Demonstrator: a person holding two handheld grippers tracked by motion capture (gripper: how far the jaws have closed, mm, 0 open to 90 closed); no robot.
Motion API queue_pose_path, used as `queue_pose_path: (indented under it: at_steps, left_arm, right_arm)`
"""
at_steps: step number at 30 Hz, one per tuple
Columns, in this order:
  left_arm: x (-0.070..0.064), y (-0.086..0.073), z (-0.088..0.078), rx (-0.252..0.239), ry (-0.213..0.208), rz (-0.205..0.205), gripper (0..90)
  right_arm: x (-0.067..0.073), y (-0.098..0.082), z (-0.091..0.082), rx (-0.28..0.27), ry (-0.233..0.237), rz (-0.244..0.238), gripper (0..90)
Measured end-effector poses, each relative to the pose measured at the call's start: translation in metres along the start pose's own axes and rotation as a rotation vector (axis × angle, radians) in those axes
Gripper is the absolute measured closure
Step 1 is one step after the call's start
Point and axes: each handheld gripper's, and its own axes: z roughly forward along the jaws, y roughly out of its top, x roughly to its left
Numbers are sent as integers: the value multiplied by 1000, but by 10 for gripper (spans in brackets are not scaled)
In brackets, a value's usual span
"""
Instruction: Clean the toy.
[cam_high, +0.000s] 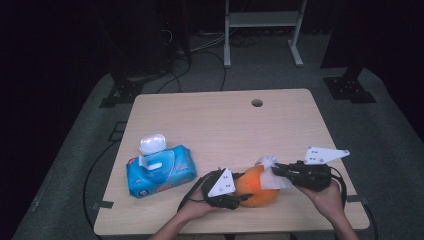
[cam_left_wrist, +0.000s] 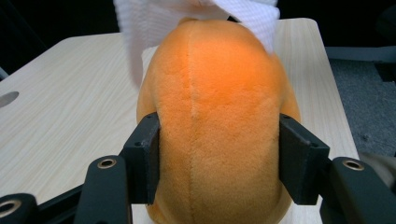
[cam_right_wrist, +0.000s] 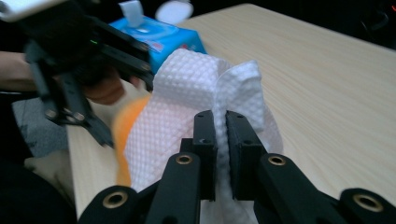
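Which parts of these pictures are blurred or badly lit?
High view: the round orange plush toy and light wooden table are lit, the room around is almost black. Left gripper view: toy sharp, the white textured wipe above it soft. Right gripper view: the wipe between the jaws is sharp; the left gripper and blue wipes pack are blurred.

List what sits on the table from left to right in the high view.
Blue wipes pack with its lid open → left hand-held gripper → orange plush toy → white wipe → right hand-held gripper.
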Motion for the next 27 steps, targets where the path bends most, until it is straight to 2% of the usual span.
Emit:
queue_pose_path:
  at_steps: [2,3,6,7,8,11,13,14,16,18,20,22,23,24,27]
  left_arm:
    - [0,0,-1,-12,3,-14,395]
    - [1,0,-2,-11,1,-18,396]
    - [3,-1,-2,-28,-2,-44,398]
    - [3,-1,-2,-38,-3,-53,400]
    - [3,-1,-2,-46,-3,-60,401]
    - [4,-1,1,-54,-15,-83,401]
    - [2,-4,5,-55,-16,-87,393]
    - [2,-5,6,-48,-18,-89,367]
    - [1,-7,8,-51,-13,-95,260]
    - [3,-8,10,-51,-16,-121,162]
    - [4,-10,12,-26,-8,-143,64]
    - [8,-14,14,-11,-36,-190,44]
    - [9,-16,14,-5,-48,-202,43]
    - [9,-17,15,-11,-79,-212,77]
    - [8,-11,10,-9,-49,-178,293]
  right_arm:
    - [6,4,6,21,12,-35,822]
    - [6,2,10,55,-4,-43,822]
    - [-2,-5,10,89,-45,-19,823]
    - [-3,-5,7,78,-49,2,822]
    - [-2,-3,5,61,-49,2,822]
    - [11,10,5,5,-4,-37,821]
    - [18,13,14,48,0,-73,821]
    - [19,9,21,98,-18,-94,823]
    - [15,1,26,124,-4,-81,824]
    - [12,-1,24,122,6,-60,824]
    - [10,-1,21,123,1,-51,823]
    - [7,-4,19,114,7,-34,824]
    - [6,-4,18,112,8,-31,824]
    - [6,-4,18,112,8,-33,824]
    - [9,-2,18,116,-9,-49,824]
